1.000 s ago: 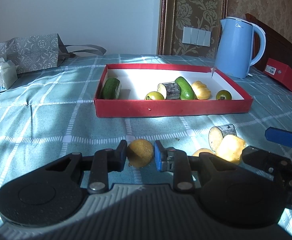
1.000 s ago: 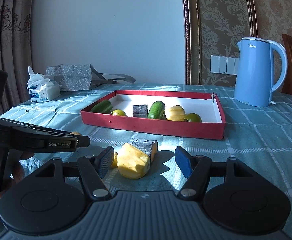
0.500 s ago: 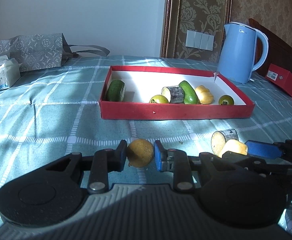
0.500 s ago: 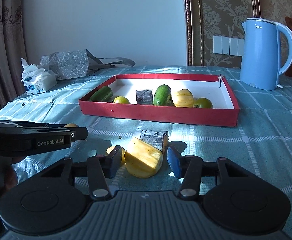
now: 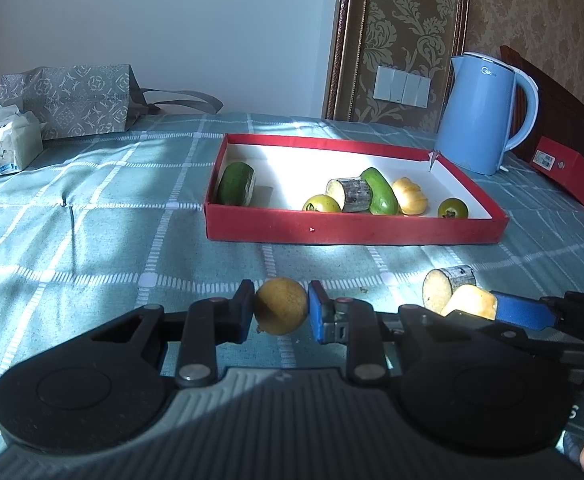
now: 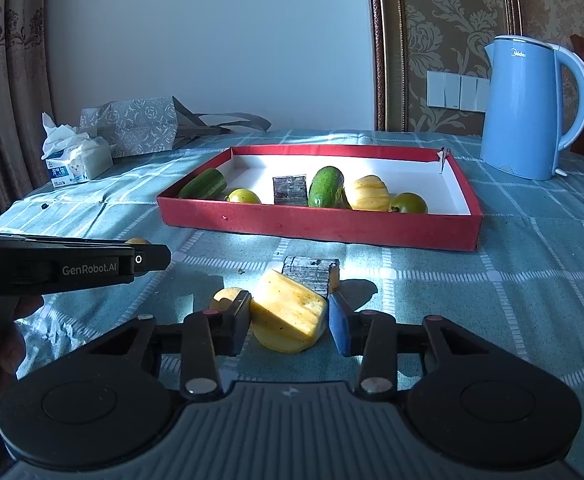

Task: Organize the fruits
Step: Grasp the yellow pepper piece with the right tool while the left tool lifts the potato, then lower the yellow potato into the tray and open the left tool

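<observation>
My left gripper (image 5: pixel 281 312) is shut on a round yellow fruit (image 5: pixel 281 311) and holds it above the teal cloth. My right gripper (image 6: pixel 289 320) is shut on a yellow fruit chunk (image 6: pixel 288 316), which also shows in the left wrist view (image 5: pixel 470 306). A cut piece with grey rind (image 6: pixel 308 274) lies just behind the chunk, and a small yellow fruit (image 6: pixel 228 298) lies at its left. The red tray (image 5: pixel 352 232) ahead holds a cucumber (image 5: pixel 236 189), two green round fruits, a grey-rind piece, an avocado and a yellow squash.
A blue kettle (image 5: pixel 488 114) stands right of the tray. A tissue pack (image 5: pixel 2 146) and a grey paper bag (image 5: pixel 72 100) sit at the far left. A red box (image 5: pixel 570 174) lies at the right edge. The left gripper's body (image 6: pixel 68 266) shows left in the right wrist view.
My right gripper closed its jaws onto the yellow chunk. My left gripper rose a little with the round fruit held.
</observation>
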A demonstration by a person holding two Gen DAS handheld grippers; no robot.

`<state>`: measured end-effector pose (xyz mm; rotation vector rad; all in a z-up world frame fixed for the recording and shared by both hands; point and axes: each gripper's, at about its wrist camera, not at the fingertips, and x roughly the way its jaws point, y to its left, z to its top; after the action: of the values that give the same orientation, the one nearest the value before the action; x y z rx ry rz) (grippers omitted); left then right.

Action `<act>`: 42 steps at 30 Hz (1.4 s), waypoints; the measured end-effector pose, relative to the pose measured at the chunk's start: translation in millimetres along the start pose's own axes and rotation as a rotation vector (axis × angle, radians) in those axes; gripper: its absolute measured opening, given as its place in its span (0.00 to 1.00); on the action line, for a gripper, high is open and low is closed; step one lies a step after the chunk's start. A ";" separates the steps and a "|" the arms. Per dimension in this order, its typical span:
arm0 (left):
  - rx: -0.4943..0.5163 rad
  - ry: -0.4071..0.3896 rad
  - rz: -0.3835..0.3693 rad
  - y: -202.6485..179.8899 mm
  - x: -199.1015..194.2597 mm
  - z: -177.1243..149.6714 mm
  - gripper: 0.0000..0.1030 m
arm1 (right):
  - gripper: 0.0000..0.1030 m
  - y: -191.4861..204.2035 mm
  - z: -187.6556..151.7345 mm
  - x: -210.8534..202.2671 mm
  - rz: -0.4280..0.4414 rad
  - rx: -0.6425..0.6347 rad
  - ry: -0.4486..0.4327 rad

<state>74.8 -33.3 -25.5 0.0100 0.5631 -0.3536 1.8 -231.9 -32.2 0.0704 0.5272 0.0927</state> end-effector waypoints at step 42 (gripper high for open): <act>0.041 0.059 0.102 -3.2 142.7 116.0 0.25 | 0.39 -59.9 13.2 1.1 -0.124 0.094 -0.161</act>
<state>246.5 -95.0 -1.7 0.0889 0.6118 -0.2660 13.6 -291.8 -26.8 0.1353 0.3741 -0.0580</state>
